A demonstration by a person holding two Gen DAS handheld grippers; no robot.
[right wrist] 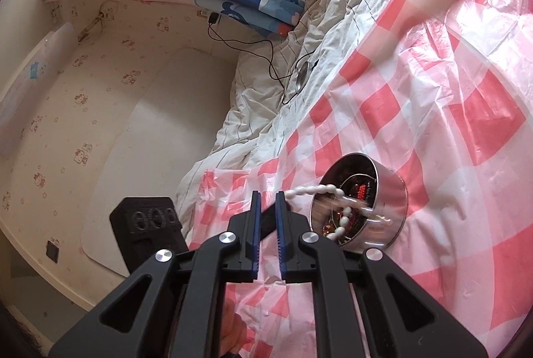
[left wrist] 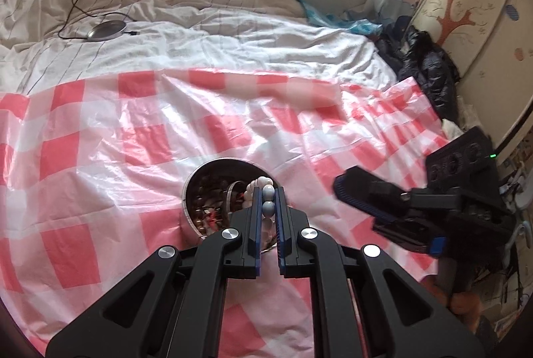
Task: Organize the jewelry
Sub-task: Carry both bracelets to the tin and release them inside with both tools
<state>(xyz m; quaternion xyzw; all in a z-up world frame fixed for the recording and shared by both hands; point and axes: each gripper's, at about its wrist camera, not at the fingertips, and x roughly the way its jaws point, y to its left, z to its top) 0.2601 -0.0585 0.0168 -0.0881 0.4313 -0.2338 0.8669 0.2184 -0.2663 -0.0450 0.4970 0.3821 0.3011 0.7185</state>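
A round metal tin [left wrist: 191, 191] holding dark and red jewelry sits on the pink-checked plastic sheet [left wrist: 100, 131]. My left gripper [left wrist: 268, 191] is shut on a white bead bracelet [left wrist: 267, 198] just over the tin's right rim. The bracelet [right wrist: 319, 190] shows in the right wrist view, blurred and hanging across the tin [right wrist: 389, 191]. My right gripper [right wrist: 267, 196] is nearly shut with nothing between its fingers, left of the tin. It also shows in the left wrist view [left wrist: 346, 191], to the right of the tin.
White bedding [left wrist: 200, 34] lies beyond the sheet, with a round metal disc and black cable [left wrist: 106, 29]. Dark clothes [left wrist: 429, 71] and a cabinet [left wrist: 473, 11] are at the right. A wall [right wrist: 83, 111] is at the bed's left side.
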